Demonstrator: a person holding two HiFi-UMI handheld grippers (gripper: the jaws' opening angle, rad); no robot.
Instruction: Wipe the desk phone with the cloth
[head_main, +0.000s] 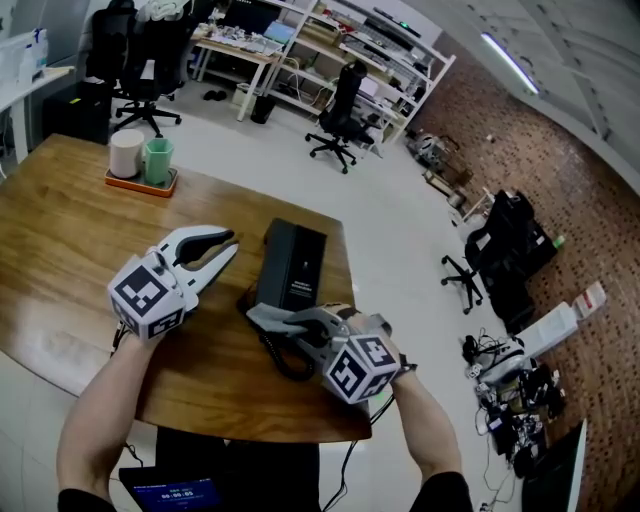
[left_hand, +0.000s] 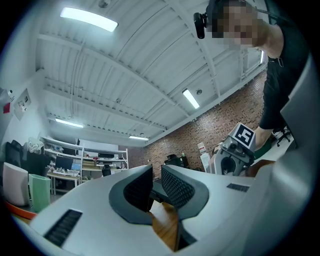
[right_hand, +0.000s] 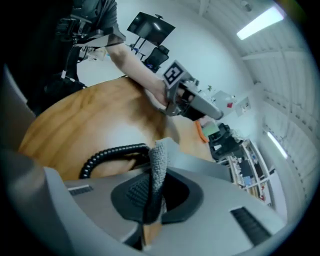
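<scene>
A black desk phone (head_main: 291, 264) lies on the wooden table (head_main: 60, 230), and its coiled cord (head_main: 285, 362) loops toward the near edge. My right gripper (head_main: 292, 322) is at the phone's near end, shut on a grey cloth (head_main: 268, 317). In the right gripper view the cloth (right_hand: 159, 159) stands pinched between the jaws above the cord (right_hand: 112, 152). My left gripper (head_main: 222, 250) hovers just left of the phone. Its jaws are a little apart, with nothing between them (left_hand: 156, 187).
An orange tray (head_main: 140, 184) with a white cup (head_main: 126, 153) and a green cup (head_main: 158, 160) sits at the table's far left. The table's right edge drops to the floor beside the phone. Office chairs (head_main: 340, 110) and shelves stand beyond. A small screen (head_main: 170, 492) glows near my body.
</scene>
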